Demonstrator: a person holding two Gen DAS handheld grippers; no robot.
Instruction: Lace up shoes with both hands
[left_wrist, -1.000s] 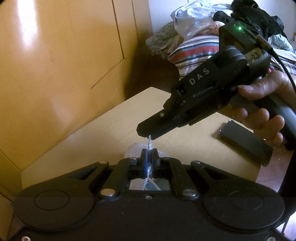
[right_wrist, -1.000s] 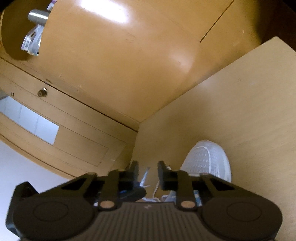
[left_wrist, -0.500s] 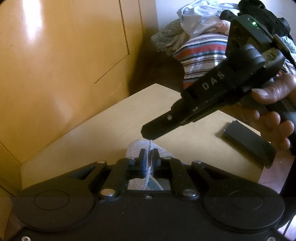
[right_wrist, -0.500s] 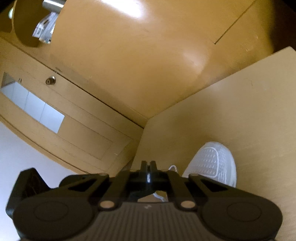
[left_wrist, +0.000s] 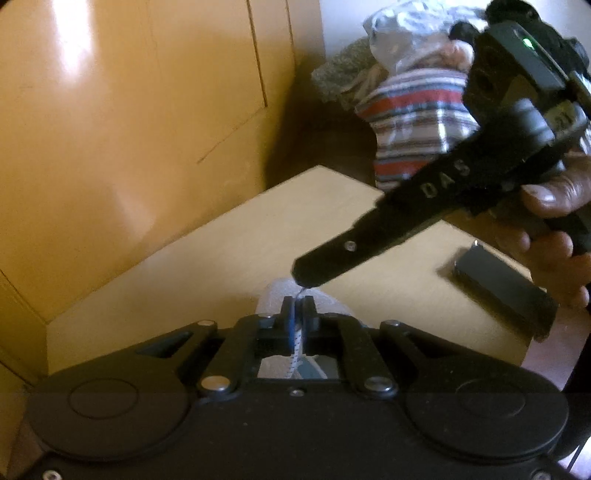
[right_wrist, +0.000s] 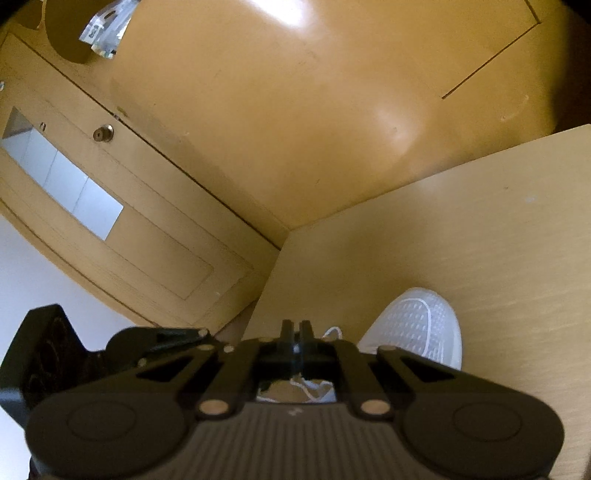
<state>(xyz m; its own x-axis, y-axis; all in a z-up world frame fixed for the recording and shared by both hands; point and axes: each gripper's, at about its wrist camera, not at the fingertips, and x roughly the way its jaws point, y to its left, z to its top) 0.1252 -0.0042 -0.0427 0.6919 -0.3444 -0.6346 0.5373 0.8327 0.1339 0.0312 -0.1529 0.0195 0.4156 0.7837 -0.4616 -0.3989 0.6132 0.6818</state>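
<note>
A white mesh shoe (right_wrist: 417, 325) stands on the light wooden table (right_wrist: 480, 240), its toe (left_wrist: 269, 299) showing just past my left fingers. My left gripper (left_wrist: 297, 306) is shut on a white, blue-flecked shoelace (left_wrist: 295, 347) that runs up from the shoe between its pads. My right gripper (left_wrist: 304, 282) comes in from the upper right, held by a hand (left_wrist: 554, 229), and its tip meets the lace end right above the left fingertips. In the right wrist view its jaws (right_wrist: 296, 326) stand almost together and are opening slightly, with the lace tip between them. Loose lace loops (right_wrist: 314, 387) lie below.
A flat black rectangular object (left_wrist: 502, 291) lies near the table's right edge. Glossy wooden panels (left_wrist: 129, 129) close off the left and back of the table. A bed with striped cloth and piled clothes (left_wrist: 413, 110) stands beyond the far corner.
The right jaws, open a second ago, have come together on the lace end above the left fingers. The left gripper has shifted slightly, and the right gripper has rolled.
</note>
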